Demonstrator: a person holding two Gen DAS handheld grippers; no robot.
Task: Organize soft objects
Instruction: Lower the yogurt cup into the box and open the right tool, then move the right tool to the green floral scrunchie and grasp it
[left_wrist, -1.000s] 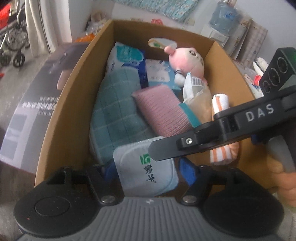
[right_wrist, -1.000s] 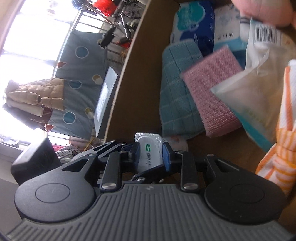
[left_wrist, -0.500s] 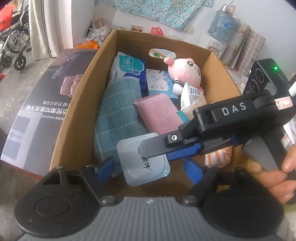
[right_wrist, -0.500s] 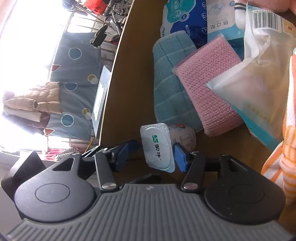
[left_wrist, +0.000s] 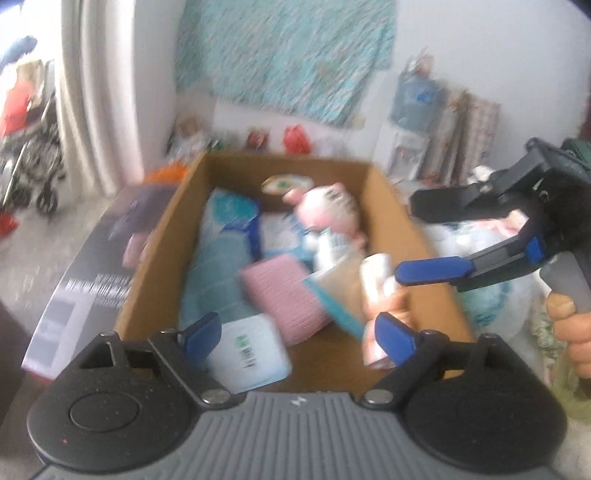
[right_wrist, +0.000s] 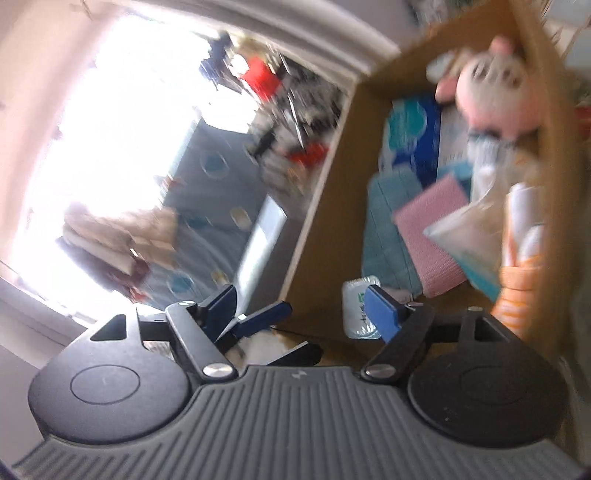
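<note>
STEP: releasing pouch (left_wrist: 248, 354) into cardboard box (left_wrist: 391, 199), near corner | LEFT: left gripper (left_wrist: 295, 330) opening wide, holding nothing | RIGHT: right gripper (left_wrist: 424, 240) opening likewise, empty, outside box's right edge | NEXT: judging another loose soft item needing fetching.

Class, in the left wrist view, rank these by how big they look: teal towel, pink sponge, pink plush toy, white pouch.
1. Teal towel
2. Pink sponge and white pouch: alike, and the pouch lies nearer the camera
3. Pink plush toy, farthest back
</note>
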